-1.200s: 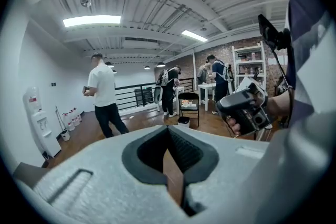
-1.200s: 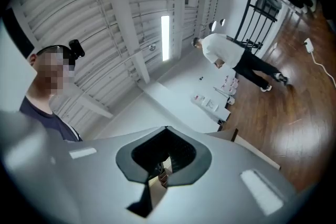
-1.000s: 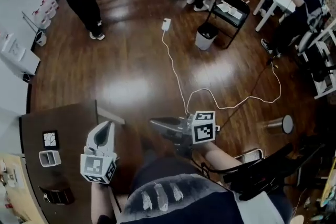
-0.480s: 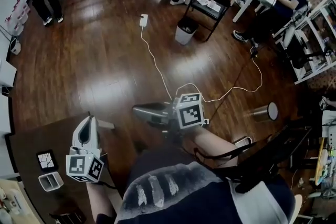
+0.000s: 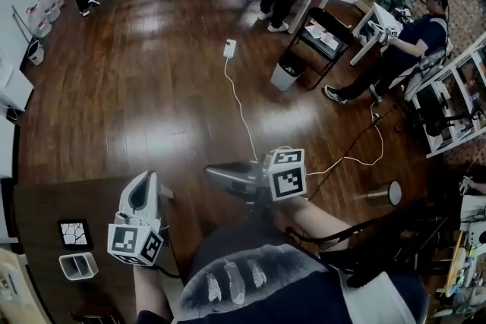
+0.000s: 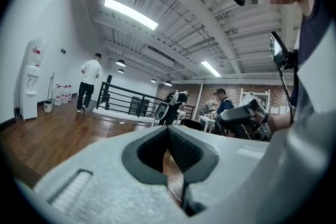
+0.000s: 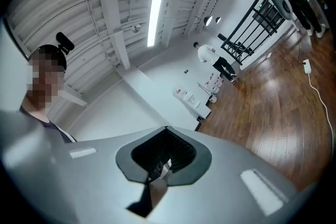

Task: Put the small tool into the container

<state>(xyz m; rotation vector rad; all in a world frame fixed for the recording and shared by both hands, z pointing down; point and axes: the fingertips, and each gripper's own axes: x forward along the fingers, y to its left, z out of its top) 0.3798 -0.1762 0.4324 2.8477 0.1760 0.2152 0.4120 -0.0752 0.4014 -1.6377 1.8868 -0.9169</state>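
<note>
The right gripper (image 5: pixel 219 177) is clenched on the tool (image 7: pixel 159 170), a small pale sliver pinched between its jaws. It is held over the floor (image 5: pixel 152 87), well to the right of the container (image 5: pixel 78 265). The white container stands on the worktop (image 5: pixel 38 201), just below a black tile (image 5: pixel 74 234). The left gripper (image 5: pixel 146 190), jaws pressed together on nothing, hovers near the container's upper right, over the worktop's edge.

Brown floor (image 5: pixel 152 87), white container (image 5: pixel 78 256).
</note>
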